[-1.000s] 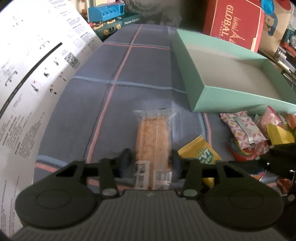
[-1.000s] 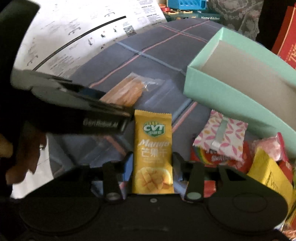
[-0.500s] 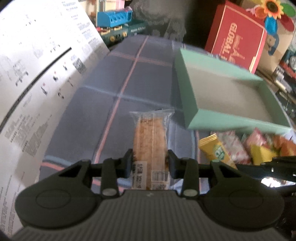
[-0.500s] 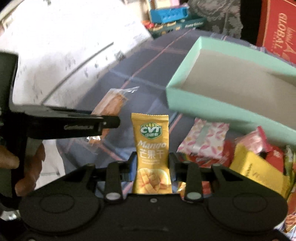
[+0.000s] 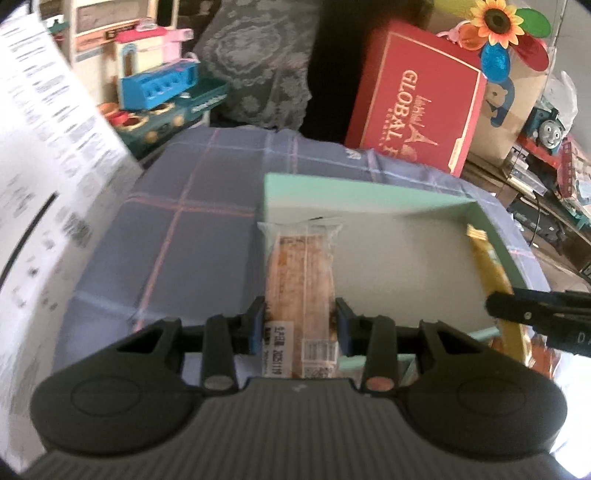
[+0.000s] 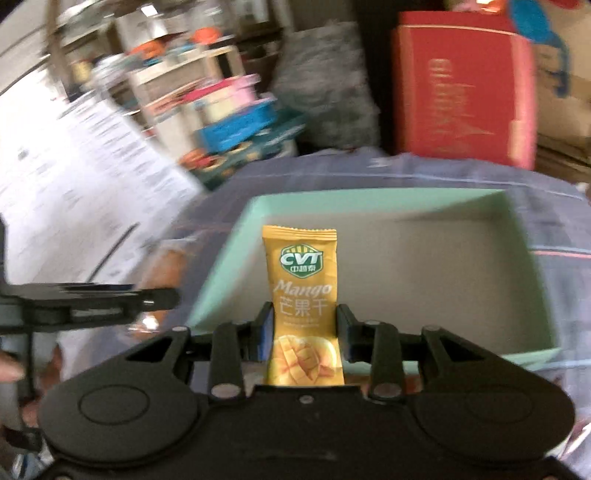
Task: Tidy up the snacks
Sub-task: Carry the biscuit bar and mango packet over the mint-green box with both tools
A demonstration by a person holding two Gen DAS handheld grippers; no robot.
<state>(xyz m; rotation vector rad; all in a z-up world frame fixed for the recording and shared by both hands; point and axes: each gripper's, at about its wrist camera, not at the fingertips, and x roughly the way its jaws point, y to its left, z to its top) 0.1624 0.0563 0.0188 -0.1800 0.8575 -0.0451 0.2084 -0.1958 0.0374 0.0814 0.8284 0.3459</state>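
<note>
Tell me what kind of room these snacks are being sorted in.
Most likely a lived-in home room, perhaps a playroom or storage corner. A toy kitchen set and a blue toy train sit behind the plaid-covered table, beside a red gift box and a sunflower pinwheel.

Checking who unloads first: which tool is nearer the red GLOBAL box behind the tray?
Right. The right tool, with the mango packet, sits on the mint tray's box side; the left tool holds its bar at the opposite edge.

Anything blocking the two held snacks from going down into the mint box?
Nothing visible. The cracker bar and mango packet hang over the mint box, whose floor shows bare beneath both.
</note>
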